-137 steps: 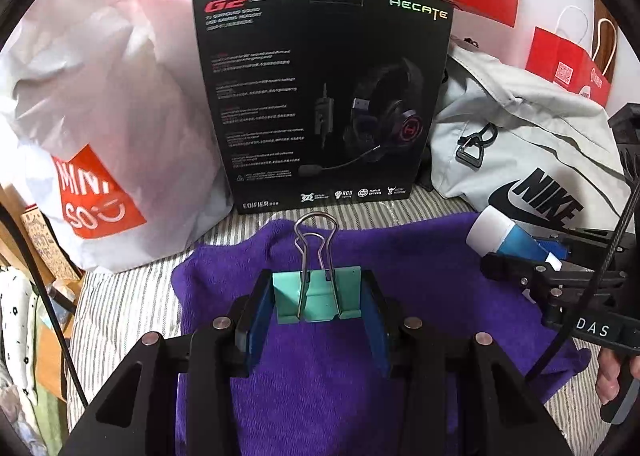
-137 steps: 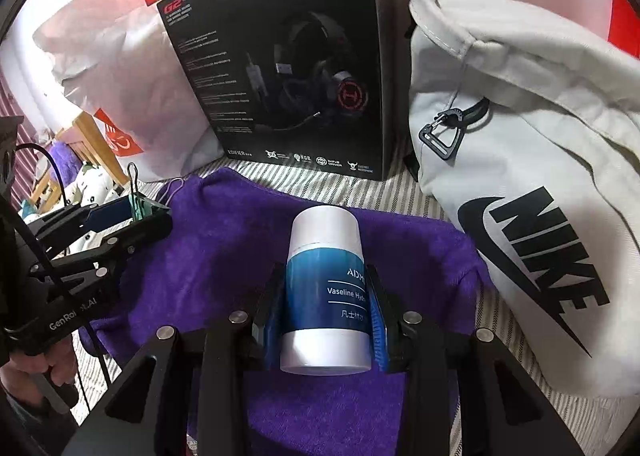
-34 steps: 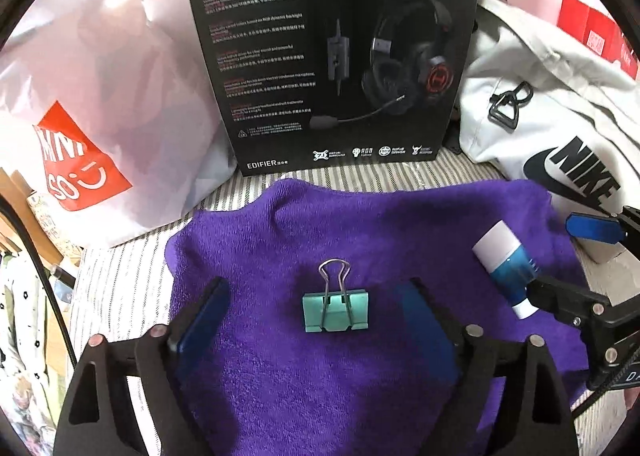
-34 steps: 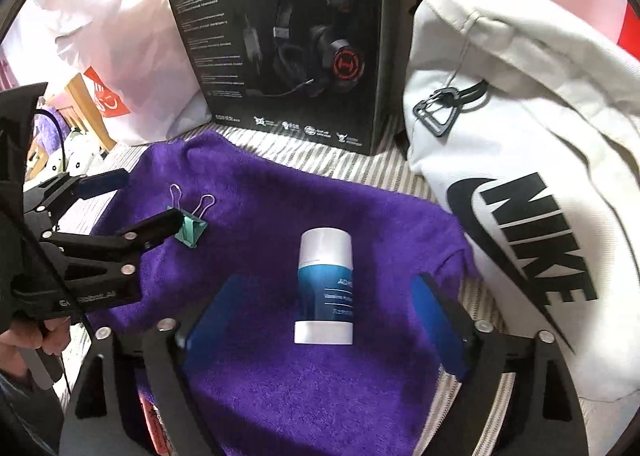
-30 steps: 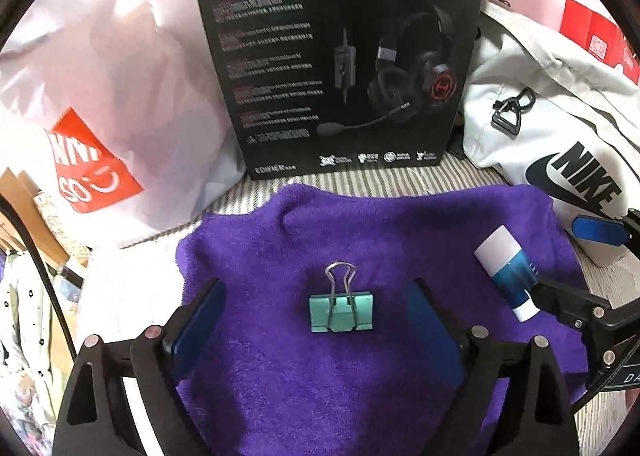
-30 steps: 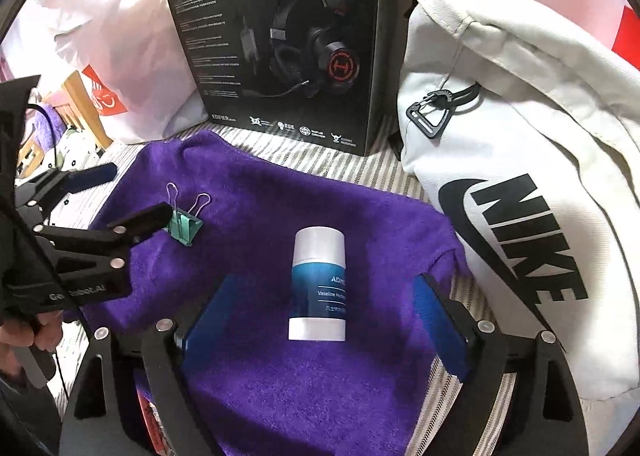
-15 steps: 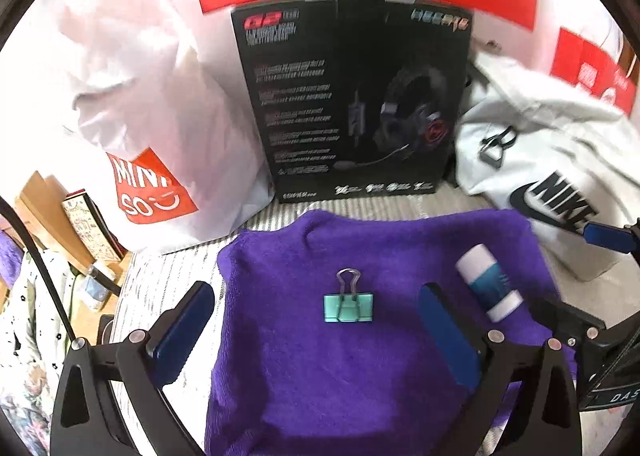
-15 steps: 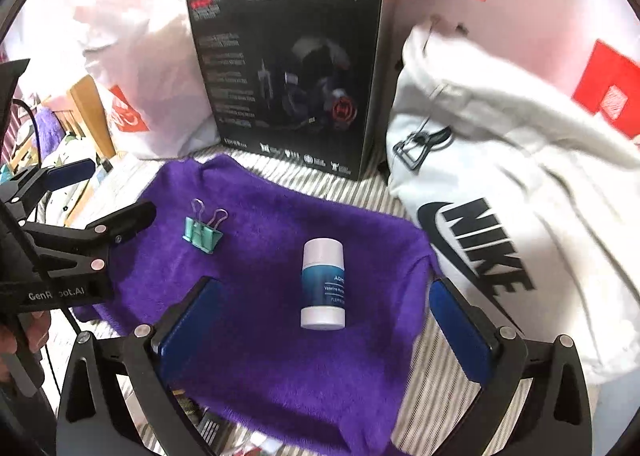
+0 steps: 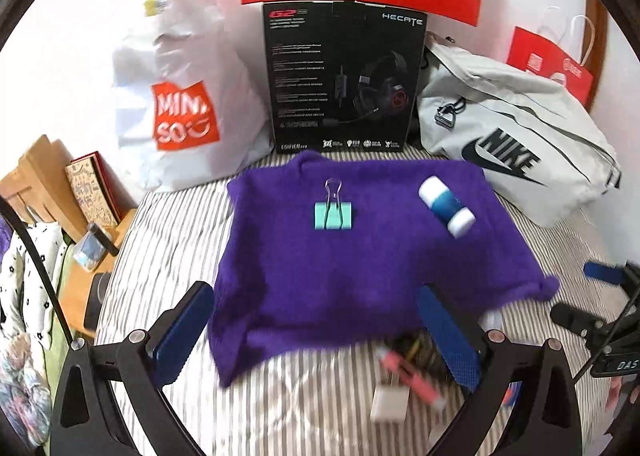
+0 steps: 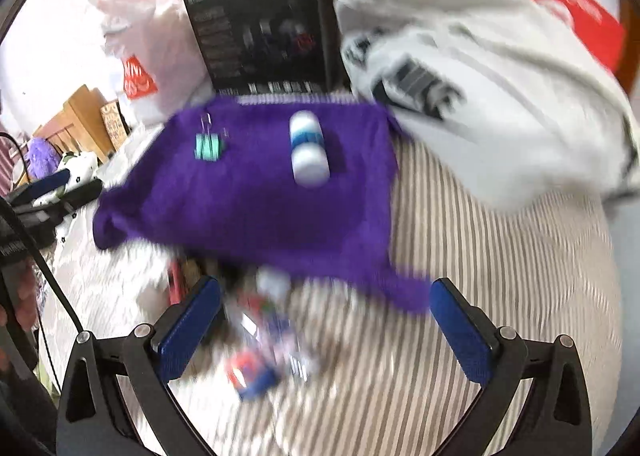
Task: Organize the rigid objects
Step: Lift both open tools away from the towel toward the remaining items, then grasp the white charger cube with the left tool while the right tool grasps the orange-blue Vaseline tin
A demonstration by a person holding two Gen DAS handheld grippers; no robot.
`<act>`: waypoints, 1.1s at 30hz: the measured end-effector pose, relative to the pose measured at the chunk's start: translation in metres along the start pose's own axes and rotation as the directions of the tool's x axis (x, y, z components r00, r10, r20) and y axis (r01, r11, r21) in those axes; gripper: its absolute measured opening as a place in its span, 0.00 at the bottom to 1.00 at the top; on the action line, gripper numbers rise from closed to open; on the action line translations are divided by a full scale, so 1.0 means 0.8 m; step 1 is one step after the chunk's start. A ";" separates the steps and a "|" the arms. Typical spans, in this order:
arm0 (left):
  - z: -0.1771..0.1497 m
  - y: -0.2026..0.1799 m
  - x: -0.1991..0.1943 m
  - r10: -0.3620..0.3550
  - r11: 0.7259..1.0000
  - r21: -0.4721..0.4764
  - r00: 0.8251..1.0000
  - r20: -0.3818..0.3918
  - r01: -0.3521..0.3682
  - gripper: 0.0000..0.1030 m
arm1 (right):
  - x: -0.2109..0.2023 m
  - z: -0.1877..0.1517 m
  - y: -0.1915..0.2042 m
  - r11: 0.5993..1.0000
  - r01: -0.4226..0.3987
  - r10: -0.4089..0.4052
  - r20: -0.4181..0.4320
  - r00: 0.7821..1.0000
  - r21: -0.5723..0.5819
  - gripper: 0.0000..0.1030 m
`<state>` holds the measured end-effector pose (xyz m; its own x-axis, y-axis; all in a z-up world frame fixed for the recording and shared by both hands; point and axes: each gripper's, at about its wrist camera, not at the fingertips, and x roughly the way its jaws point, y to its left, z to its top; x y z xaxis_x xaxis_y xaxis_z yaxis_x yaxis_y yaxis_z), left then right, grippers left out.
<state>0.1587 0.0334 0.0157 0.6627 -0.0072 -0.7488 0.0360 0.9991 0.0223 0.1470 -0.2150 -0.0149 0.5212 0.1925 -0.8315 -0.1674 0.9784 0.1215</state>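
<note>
Nearest the cameras, the left gripper and the right gripper both hang with their blue pads spread wide and nothing between them, above the striped bedcover. Just past the fingers lies a small heap of loose things at the near edge of the purple towel: a pink bar-shaped item, a small white block, and in the right wrist view a red-and-blue object too blurred to name. Further on, resting on the towel, are the teal binder clip with its wire handles pointing away, and the blue-and-white tube lying on its side, well apart from the clip. Behind the towel stand a black headset box, a white shopping bag to its left and a grey sports bag to its right. Judging by this, two items sit placed on the towel and the step in hand is fetching the next ones from the heap. That calls for lowering an opened gripper over one piece, the pink bar being the clearest target, and closing squarely across its narrow side; the right view's blur suggests waiting for steadiness first.
</note>
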 end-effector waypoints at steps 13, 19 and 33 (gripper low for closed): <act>-0.110 0.012 0.011 -0.157 0.987 -0.053 0.986 -0.048 0.155 0.99 | 0.017 -0.136 -0.023 0.999 0.002 -0.002 -0.013 1.000 0.040 1.00; -0.131 -0.025 0.014 -0.110 0.986 0.120 0.993 -0.042 0.114 0.96 | 0.026 -0.140 -0.009 0.996 0.088 -0.087 0.034 0.996 -0.029 1.00; -0.133 -0.055 0.047 -0.122 0.967 0.213 0.987 -0.107 0.143 0.64 | 0.019 -0.134 -0.012 0.997 0.053 -0.052 0.031 0.998 -0.049 0.94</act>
<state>0.1027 -0.0066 -0.0838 0.5696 -0.1247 -0.8124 0.2884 0.9559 0.0555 0.0669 -0.2295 -0.0870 0.5545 0.1437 -0.8196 -0.1802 0.9823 0.0504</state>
